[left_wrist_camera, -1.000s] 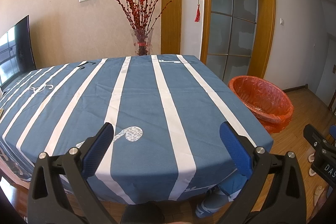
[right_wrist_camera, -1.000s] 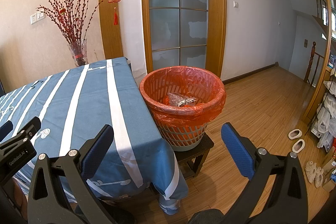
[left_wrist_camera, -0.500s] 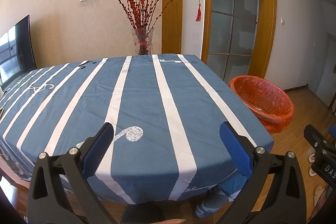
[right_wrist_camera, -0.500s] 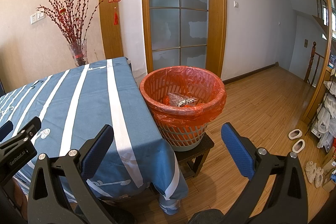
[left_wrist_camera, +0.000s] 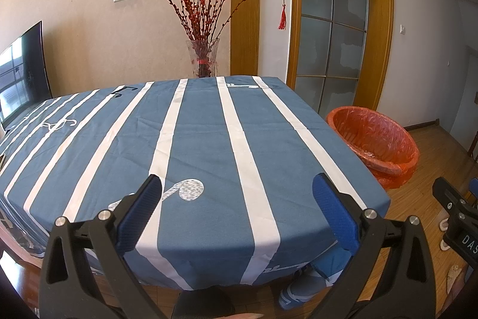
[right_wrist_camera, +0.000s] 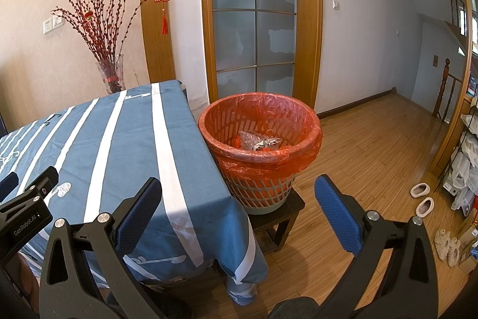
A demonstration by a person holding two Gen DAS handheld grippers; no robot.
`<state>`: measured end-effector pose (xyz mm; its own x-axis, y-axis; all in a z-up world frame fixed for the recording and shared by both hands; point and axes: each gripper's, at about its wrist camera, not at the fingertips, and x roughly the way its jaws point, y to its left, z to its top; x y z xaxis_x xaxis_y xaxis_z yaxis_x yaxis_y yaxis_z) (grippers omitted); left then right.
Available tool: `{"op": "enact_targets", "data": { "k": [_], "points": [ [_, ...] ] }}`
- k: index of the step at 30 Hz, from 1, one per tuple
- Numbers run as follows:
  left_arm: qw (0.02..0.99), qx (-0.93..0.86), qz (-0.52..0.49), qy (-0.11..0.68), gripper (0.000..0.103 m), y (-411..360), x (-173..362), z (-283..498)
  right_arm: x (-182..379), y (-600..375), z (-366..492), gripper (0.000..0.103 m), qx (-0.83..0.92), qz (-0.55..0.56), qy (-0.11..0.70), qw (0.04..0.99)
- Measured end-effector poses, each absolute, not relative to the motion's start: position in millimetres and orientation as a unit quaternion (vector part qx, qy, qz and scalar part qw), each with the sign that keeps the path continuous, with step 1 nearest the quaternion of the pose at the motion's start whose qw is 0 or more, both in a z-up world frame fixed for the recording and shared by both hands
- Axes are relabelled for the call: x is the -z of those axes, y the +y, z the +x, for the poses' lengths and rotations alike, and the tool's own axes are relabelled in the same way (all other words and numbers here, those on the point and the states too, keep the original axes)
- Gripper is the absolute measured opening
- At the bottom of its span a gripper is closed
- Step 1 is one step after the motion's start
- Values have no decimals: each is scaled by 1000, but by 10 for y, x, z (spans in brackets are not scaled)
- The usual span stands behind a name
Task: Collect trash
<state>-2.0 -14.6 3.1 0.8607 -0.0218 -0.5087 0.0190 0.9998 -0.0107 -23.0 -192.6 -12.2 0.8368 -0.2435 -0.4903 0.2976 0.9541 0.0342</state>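
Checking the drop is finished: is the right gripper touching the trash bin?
Apart. The right wrist view shows the right gripper open and empty, with bare floor between its fingers and the trash bin standing on a stool beyond them.

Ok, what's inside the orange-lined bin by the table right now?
The bin holds a crumpled clear plastic wrapper with a small printed packet lying on it. The near rim and the wrapper hide whatever lies under them and the bin's bottom.

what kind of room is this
Most likely a home dining or living room: a cloth-covered table, a TV by the wall, a vase of red branches, slippers on wood floor.
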Motion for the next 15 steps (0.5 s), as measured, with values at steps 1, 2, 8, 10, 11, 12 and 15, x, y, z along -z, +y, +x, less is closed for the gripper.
{"op": "enact_targets", "data": {
  "k": [1, 2, 8, 10, 11, 12, 15],
  "points": [
    [965, 11, -3, 264, 99, -143, -33, -17, 120, -1932, -229, 101, 141, 55, 248, 957],
    [964, 11, -3, 264, 99, -133, -27, -2, 120, -1918, -229, 101, 141, 55, 248, 957],
    [964, 13, 0, 267, 99, -128, 14, -2, 142, -1925, -234, 101, 141, 56, 249, 956],
    [964, 13, 1, 267, 99, -130, 22, -12, 149, -1926, -241, 101, 141, 56, 250, 956],
    [964, 13, 1, 267, 99, -124, 25, -10, 148, -1926, -240, 101, 141, 56, 250, 956],
    [963, 13, 1, 268, 99, -117, 25, -9, 149, -1919, -242, 101, 141, 56, 250, 956],
    [964, 13, 1, 267, 99, -117, 18, -3, 166, -1911, -260, 101, 140, 56, 251, 956]
  ]
}}
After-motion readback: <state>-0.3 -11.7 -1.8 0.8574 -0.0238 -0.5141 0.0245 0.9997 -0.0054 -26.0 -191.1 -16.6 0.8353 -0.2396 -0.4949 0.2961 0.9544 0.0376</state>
